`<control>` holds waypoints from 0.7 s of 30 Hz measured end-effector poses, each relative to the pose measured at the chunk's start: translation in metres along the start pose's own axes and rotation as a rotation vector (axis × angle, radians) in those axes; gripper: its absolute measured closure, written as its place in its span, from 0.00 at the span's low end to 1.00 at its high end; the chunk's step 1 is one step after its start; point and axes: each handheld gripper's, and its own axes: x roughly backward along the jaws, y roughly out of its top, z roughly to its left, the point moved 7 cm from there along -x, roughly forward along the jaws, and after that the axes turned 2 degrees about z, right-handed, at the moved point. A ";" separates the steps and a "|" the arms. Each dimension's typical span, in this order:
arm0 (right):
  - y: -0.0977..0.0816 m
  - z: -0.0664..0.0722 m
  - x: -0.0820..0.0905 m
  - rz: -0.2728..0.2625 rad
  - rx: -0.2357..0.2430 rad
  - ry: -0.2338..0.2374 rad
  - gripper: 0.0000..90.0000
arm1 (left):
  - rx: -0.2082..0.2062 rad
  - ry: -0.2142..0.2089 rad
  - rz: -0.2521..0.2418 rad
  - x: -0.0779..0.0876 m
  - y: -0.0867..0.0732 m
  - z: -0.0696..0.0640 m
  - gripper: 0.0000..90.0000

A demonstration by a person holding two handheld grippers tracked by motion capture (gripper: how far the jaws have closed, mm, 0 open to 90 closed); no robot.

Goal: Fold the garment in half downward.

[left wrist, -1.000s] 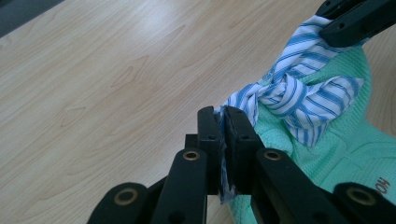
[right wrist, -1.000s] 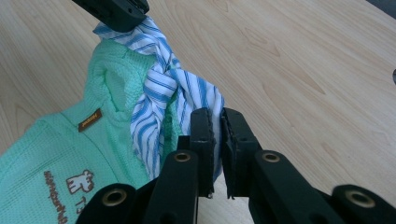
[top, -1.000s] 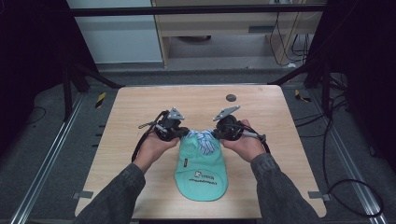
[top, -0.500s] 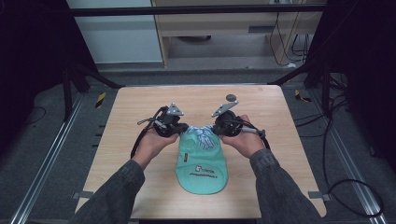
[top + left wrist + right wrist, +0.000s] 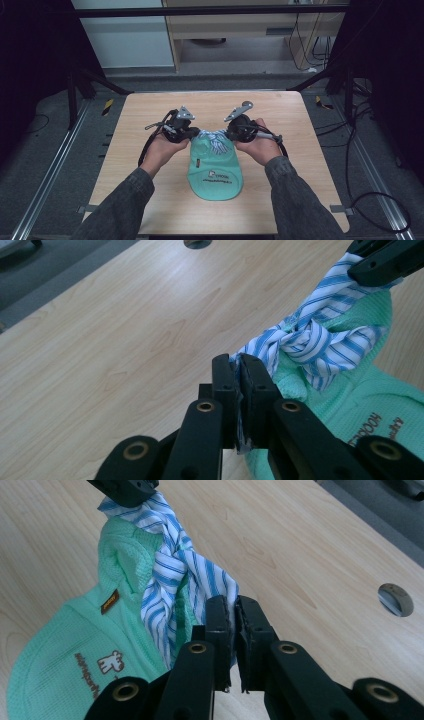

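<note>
1. Compared with a second ago, the mint green cap [image 5: 215, 167] lies further up the wooden counter [image 5: 125, 150], away from the person. Both hands sit further forward too, and the two claws look a little wider apart.
2. The dark round hole in the counter, plain to see a second ago near the far edge, is now covered in the high view by the grey plate on the right claw.
3. The cap rests near the middle of the counter, brim pointing toward the person, with printed lettering across the front.
4. A blue and white striped cloth strap [image 5: 312, 337] at the back of the cap is twisted into a knot and stretched between the two claws.
5. The left claw [image 5: 240, 362] is clenched on one end of the strap, with striped fabric pinched between its jaws.
6. The right claw [image 5: 231, 605] is clenched on the other end in the same way.
7. In the high view, the claw tips and the strap ends are hidden behind the gripper bodies and hands.
8. The cap's lettering is too small and tilted to read.
9. A small brown tag [image 5: 110, 601] on the cap's side is also illegible.
</note>
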 end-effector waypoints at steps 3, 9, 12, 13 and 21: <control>0.002 -0.002 -0.001 -0.001 -0.004 -0.006 0.94 | 0.002 -0.001 0.001 0.001 0.001 0.001 0.96; 0.001 -0.002 -0.004 0.000 -0.002 -0.007 0.94 | -0.008 0.013 0.007 -0.001 0.002 0.002 0.96; 0.003 -0.005 -0.003 -0.006 -0.005 -0.010 0.94 | -0.003 0.015 0.004 -0.001 0.006 0.004 0.96; 0.003 -0.006 -0.003 -0.009 -0.008 -0.012 0.94 | -0.004 0.015 0.004 -0.001 0.007 0.005 0.96; 0.006 -0.014 -0.005 -0.024 -0.023 -0.033 0.94 | -0.004 0.029 -0.002 -0.002 0.016 0.008 0.96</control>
